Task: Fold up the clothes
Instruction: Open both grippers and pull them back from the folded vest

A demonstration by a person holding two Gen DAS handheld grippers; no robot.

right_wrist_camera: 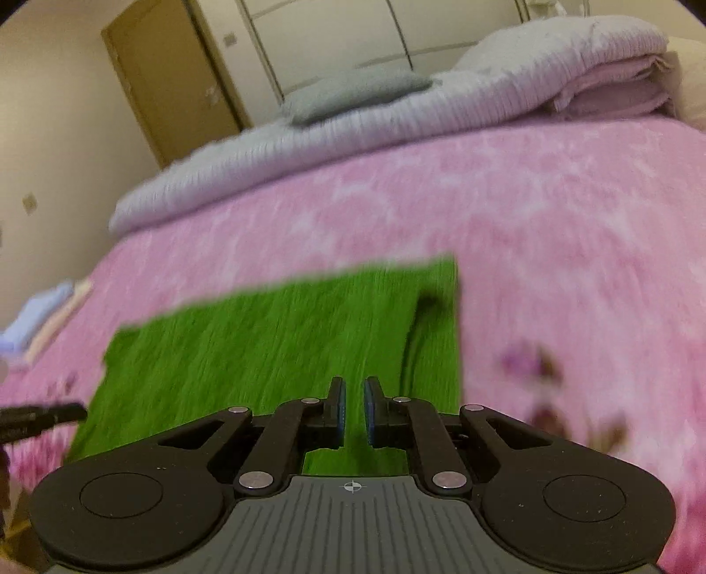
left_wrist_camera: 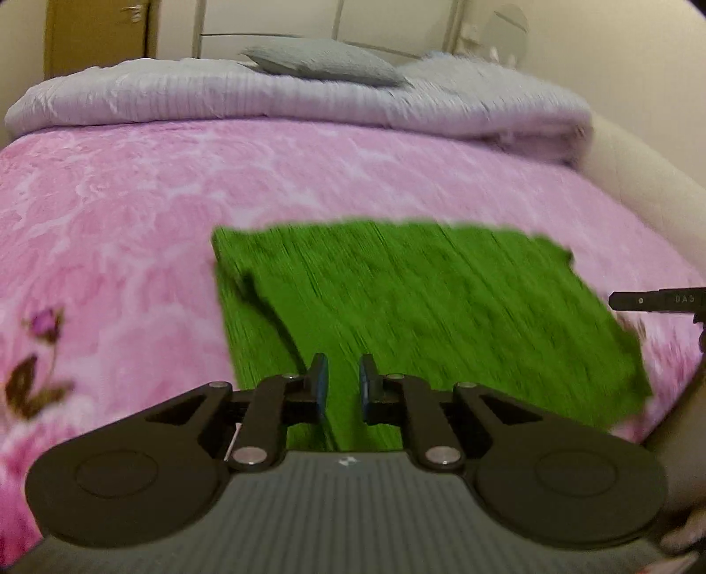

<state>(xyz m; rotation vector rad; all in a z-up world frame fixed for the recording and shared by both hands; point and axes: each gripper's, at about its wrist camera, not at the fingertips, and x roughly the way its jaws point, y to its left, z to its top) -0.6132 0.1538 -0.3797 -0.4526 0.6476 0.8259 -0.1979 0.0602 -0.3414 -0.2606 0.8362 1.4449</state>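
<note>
Because the flat green ribbed knit garment [left_wrist_camera: 410, 304] on the pink floral bedspread [left_wrist_camera: 132, 212] looks soft and limp, near corners suit pinching; left gripper [left_wrist_camera: 343, 388] and right gripper [right_wrist_camera: 354, 408] hover slightly parted, empty.

Right gripper [right_wrist_camera: 353, 408] over green cloth [right_wrist_camera: 273, 349] on pink bed [right_wrist_camera: 529, 229].
Jaws slightly apart, holding nothing; cloth lies flat; grey pillow [right_wrist_camera: 353, 95] and folded stack [right_wrist_camera: 39, 322] beyond.

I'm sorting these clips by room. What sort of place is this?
Most likely a bedroom: a bed with a pink blanket, a grey pillow on a folded quilt, and closet doors behind.
</note>
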